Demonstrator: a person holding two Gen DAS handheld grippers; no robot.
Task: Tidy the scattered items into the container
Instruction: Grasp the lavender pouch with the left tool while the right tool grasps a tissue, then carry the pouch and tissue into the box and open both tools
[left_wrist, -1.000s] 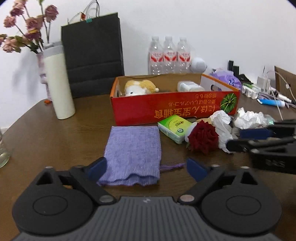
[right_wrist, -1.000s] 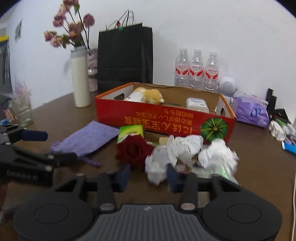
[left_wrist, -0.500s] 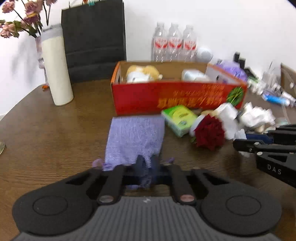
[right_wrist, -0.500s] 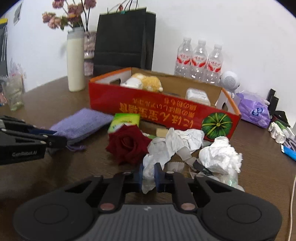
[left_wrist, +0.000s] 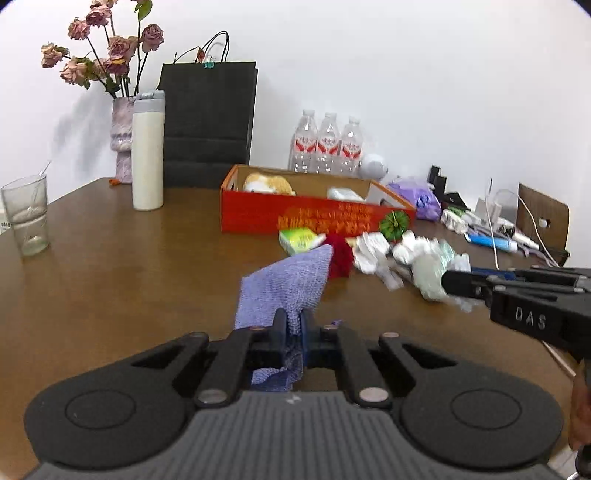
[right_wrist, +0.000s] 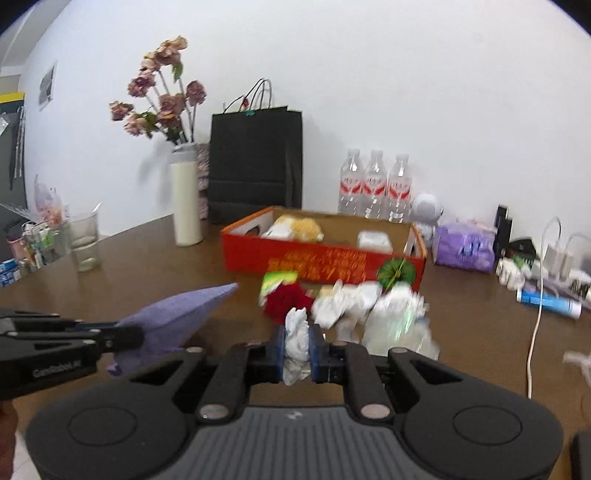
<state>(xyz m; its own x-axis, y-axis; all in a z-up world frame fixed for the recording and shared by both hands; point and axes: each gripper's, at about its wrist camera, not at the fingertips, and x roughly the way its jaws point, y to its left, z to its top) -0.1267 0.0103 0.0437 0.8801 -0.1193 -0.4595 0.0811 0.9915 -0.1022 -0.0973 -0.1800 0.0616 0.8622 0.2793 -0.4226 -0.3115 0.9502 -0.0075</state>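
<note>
Cloth (left_wrist: 291, 284) pinched by its near edge in left gripper (left_wrist: 294, 332), tissue wad (right_wrist: 297, 341) clamped in right gripper (right_wrist: 297, 343), both lifted short of box (left_wrist: 258, 214) mid-tabletop, liable to slip from thin bites or snag rose (right_wrist: 286, 301).

A brown wooden table (left_wrist: 122, 280) was seen carrying a red cardboard box (left_wrist: 310, 218), with a green packet (left_wrist: 301, 240), a red rose (left_wrist: 340, 254) and crumpled white tissues (left_wrist: 373, 249) laid just before it. A glass (left_wrist: 26, 216), a white flask (left_wrist: 147, 151), a black bag (left_wrist: 208, 125) and three water bottles (left_wrist: 328, 142) were stood farther back.
</note>
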